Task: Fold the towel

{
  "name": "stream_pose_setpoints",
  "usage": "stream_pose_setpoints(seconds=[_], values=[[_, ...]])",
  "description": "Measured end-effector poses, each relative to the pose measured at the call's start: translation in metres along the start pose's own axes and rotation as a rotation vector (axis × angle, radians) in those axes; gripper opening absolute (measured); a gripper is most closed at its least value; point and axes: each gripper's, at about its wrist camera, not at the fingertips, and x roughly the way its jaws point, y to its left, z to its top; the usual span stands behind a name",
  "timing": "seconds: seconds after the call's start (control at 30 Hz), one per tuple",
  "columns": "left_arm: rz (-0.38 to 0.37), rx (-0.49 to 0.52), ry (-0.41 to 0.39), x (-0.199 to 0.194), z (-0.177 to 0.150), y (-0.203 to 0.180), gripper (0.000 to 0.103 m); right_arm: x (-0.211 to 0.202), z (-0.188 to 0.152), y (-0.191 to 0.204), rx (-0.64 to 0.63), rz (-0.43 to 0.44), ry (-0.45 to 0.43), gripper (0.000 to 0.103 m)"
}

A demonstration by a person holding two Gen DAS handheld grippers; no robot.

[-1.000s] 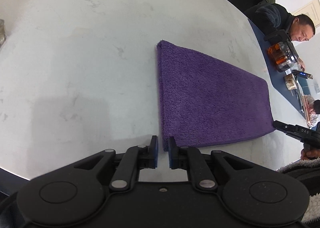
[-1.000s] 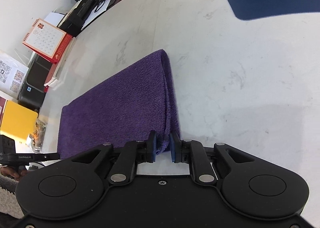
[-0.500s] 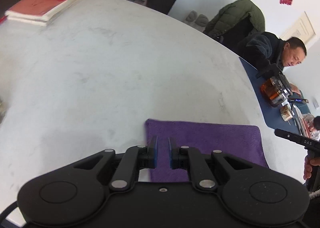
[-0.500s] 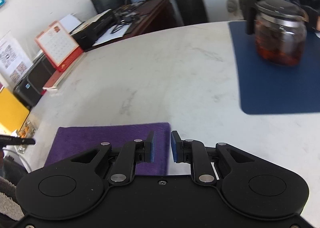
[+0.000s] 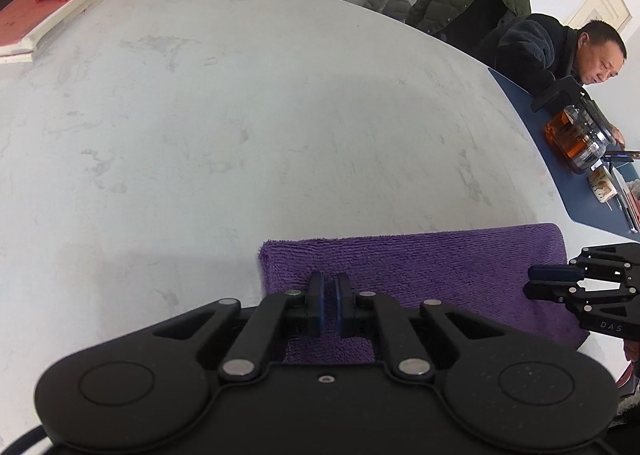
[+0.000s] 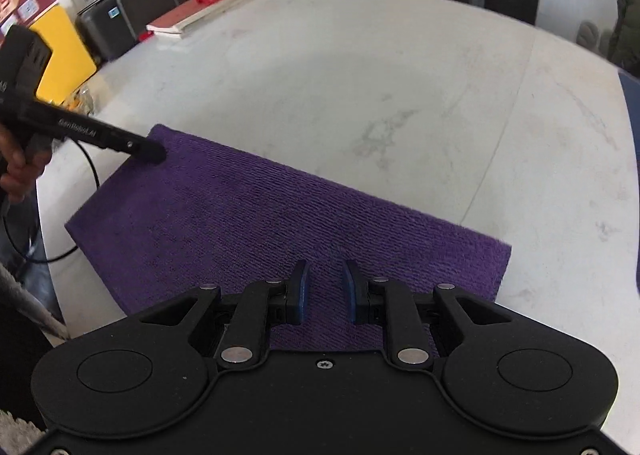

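**Purple towel lies folded near the tabletop's near edge**

Purple terry, the towel [image 6: 280, 215] lies flat as a neat rectangle on the pale marbled tabletop [image 5: 240, 115], close to the near edge where the person stands. Its far edge looks thick and rounded in the left wrist view, which suggests more than one layer, though the pictures do not settle how many folds it carries.

As a judgement: the scene fits two stages. Either the towel rests at its final folded size and the tongs hang over it after letting go, or it waits for one more fold to halve it. If another fold is wanted, the tongs would each need to pinch all layers at a corner of one short side and carry that side over to meet the other with edges matched; loose layers slipping apart is the risk.

The left gripper [image 5: 328, 295] sits low over the towel's left end, its blue pads drawn narrow with only a slim gap between them. Cloth shows behind that gap, but whether any is pinched I cannot tell. The right gripper [image 6: 324, 287] hovers above the towel's right part with its pads spread moderately wide and nothing between them; it holds nothing. In the left wrist view it appears at the towel's right end.
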Motion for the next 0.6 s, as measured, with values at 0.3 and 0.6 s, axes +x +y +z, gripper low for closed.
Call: stream_pose_setpoints(seconds=[0.3, 0.6], values=[[0.023, 0.102, -0.058, 0.034, 0.053, 0.006, 0.006, 0.017, 0.032, -0.019, -0.031, -0.035, -0.020, 0.018], [0.063, 0.199, -0.120, 0.042, 0.080, -0.025, 0.020, 0.009, 0.078, -0.032, 0.058, 0.080, -0.166, 0.022]])
